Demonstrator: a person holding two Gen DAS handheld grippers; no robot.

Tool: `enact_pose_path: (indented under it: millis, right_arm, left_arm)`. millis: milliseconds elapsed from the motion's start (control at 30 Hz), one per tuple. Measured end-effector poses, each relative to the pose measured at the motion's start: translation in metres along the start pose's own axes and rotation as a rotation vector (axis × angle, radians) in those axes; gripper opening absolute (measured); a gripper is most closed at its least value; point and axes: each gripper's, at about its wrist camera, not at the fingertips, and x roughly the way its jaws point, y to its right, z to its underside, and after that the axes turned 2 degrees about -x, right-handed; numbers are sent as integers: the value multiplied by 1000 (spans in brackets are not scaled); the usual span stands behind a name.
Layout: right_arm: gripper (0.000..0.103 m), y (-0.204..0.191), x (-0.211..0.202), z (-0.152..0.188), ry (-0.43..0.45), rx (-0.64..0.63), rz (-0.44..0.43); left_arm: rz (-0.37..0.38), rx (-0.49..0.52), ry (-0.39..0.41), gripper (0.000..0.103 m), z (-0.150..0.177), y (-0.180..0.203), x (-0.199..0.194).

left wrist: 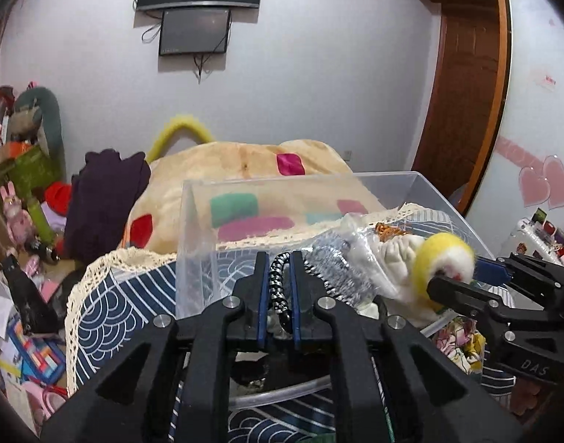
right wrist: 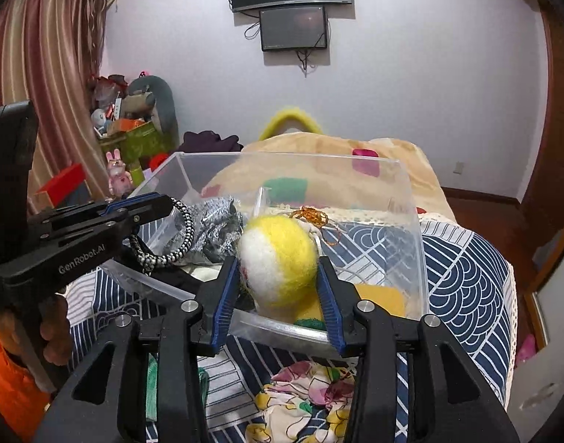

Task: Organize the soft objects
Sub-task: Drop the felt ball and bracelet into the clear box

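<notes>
Felt ball (right wrist: 278, 258) between right claw (right wrist: 280, 291) fingers

Left gripper (left wrist: 280, 277) clamped on black-and-white braided cord (left wrist: 278, 288); clear plastic bin (left wrist: 193, 229) just ahead; yellow-and-white felt ball (left wrist: 444, 258) to the right, held by right gripper (left wrist: 451, 282).

Felt ball (right wrist: 278, 262): fuzzy, matt wool. Cord (left wrist: 278, 288): braided, woven. Bin (right wrist: 411, 229): clear glossy plastic. Gripper fingers (right wrist: 331, 302): matt black plastic, ribbed blue pads, perhaps rubber. Bedspread (right wrist: 466, 258): printed cloth, lace edge.
</notes>
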Motion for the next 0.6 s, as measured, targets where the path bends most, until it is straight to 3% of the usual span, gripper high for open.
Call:
enact_pose_path:
  millis: [100, 233, 367, 600]
  right_arm:
    - [58, -2, -5, -2, 20, -13, 36]
    - [60, 0, -13, -3, 36, -13, 45]
    - [64, 3, -24, -5, 60, -6, 59]
    - [84, 5, -51, -5, 112, -3, 75]
  left_arm:
    - [5, -8, 9, 25, 2, -2, -5]
    - [-14, 14, 39, 42, 3, 3, -16]
    - [-13, 25, 53, 51, 4, 9, -29]
    - [-5, 46, 78, 69, 8, 20, -56]
